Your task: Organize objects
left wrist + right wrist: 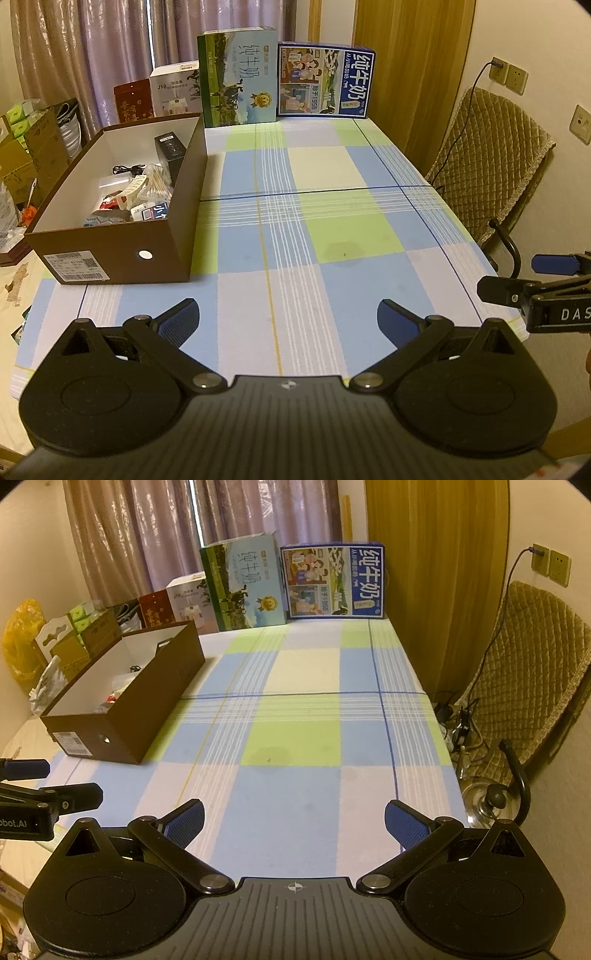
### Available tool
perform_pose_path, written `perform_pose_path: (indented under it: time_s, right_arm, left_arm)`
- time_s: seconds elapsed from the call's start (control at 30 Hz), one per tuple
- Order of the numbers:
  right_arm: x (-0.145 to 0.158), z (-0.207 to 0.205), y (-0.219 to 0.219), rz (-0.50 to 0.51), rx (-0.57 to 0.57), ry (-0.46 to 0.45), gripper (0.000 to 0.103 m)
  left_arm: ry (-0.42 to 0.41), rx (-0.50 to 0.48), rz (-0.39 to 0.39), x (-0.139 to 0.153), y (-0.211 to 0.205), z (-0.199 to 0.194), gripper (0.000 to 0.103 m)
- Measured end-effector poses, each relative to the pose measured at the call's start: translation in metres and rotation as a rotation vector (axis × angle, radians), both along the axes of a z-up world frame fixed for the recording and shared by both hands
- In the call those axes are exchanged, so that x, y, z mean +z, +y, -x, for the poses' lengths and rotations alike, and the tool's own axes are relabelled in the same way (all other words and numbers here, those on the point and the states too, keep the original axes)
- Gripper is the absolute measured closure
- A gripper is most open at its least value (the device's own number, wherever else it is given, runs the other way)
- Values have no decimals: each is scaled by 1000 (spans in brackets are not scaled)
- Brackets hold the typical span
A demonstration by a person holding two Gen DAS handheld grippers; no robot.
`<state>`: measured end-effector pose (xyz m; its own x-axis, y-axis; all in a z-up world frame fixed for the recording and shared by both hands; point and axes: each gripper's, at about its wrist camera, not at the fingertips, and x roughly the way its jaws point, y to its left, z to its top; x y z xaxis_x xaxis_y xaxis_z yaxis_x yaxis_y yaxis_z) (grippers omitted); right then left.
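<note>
A brown open box stands on the left of the checked tablecloth. It holds several small items: a black device, a black cable, cotton swabs and small packets. My left gripper is open and empty above the near table edge, right of the box. My right gripper is open and empty above the near edge; it shows at the right edge of the left wrist view. The box shows in the right wrist view, and so does the left gripper.
Two milk cartons, green and blue, stand at the table's far end before curtains. A padded chair stands right of the table. Boxes and bags are piled left of it.
</note>
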<state>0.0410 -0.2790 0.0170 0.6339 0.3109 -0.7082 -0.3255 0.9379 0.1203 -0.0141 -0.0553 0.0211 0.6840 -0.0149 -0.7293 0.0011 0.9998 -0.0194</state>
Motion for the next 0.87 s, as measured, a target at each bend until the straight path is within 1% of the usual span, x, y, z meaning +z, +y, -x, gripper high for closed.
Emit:
perform_pose_path:
  time_s: [0.47, 0.87]
  right_arm:
    - [0, -3, 1, 0, -1, 2, 2]
    - [-2, -7, 4, -1, 2, 3, 2]
  left_arm:
    - [-1, 0, -4, 2, 0, -3, 2]
    - [1, 22, -8, 1, 5, -8, 2]
